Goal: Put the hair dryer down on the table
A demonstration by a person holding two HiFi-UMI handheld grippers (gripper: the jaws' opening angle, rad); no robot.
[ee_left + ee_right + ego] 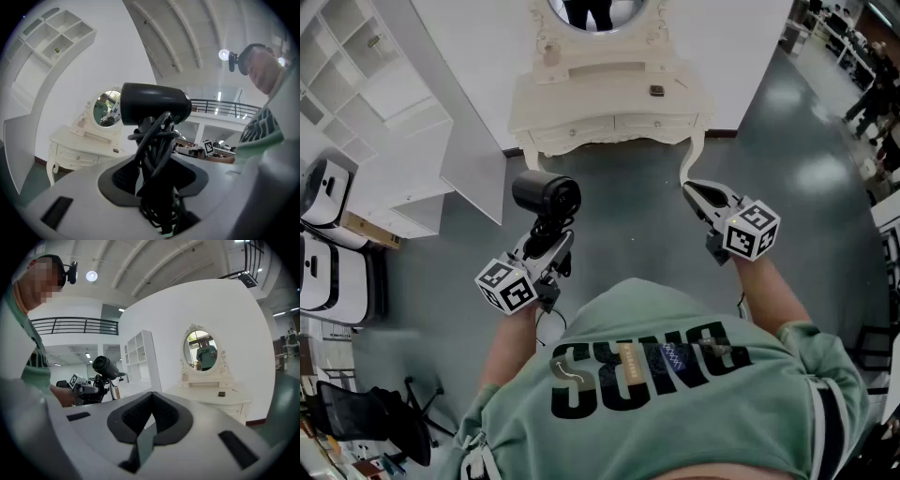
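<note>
Table stands ahead, shelves to its left, a small item, perhaps a box, on it.

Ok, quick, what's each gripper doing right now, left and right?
Left gripper: closed on the hair dryer, gripping its cord-wrapped handle.
Right gripper: jaws together, holding nothing.

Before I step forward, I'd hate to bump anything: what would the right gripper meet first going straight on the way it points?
Probably the white dressing table: the right gripper aims at its front leg on the person's right, with only floor between. Depth is unclear, so it might miss.
</note>
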